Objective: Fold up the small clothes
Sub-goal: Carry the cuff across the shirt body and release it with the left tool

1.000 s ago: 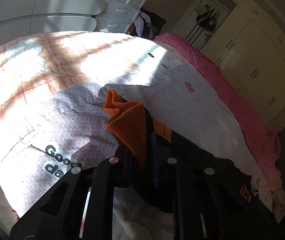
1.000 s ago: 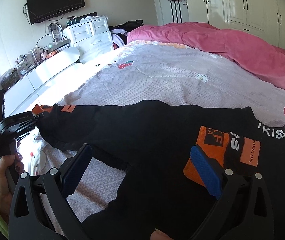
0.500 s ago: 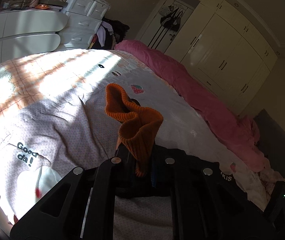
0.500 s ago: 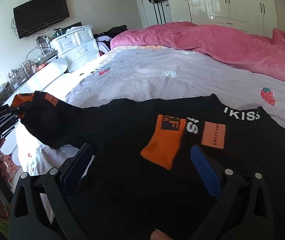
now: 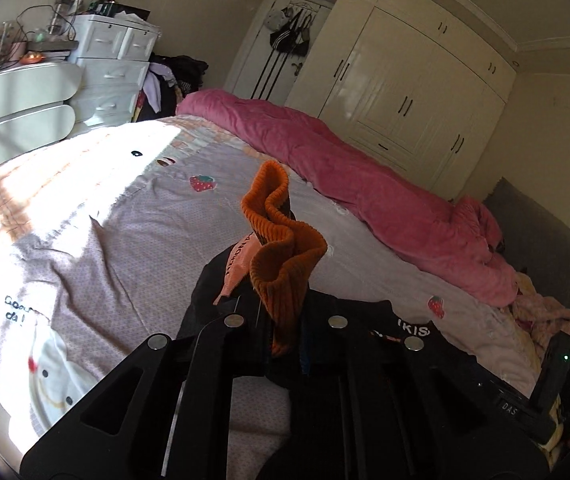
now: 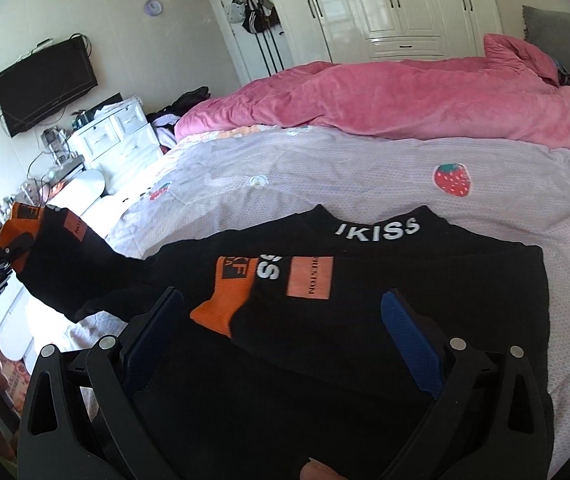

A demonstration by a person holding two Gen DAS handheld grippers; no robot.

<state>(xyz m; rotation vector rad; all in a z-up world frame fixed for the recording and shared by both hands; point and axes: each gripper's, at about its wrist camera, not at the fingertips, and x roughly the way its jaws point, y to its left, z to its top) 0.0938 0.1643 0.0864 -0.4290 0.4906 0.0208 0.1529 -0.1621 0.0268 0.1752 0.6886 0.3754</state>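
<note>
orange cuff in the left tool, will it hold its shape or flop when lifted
Probably floppy: the orange cuff already curls and droops above the left tool. Likely light, and the ribbed knit should grip rather than slip. The sleeve hangs limp behind it.

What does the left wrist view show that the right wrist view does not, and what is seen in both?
Only the left wrist view shows, close up, the left gripper shut on the orange cuff of the raised sleeve, and the "Good day" print on the sheet.

Only the right wrist view shows the open right gripper over the black sweater, the other sleeve's orange cuff folded across the chest, and the wall TV.

Both show the "KISS" collar lettering, the pink duvet, the white wardrobe and the white drawers.
</note>
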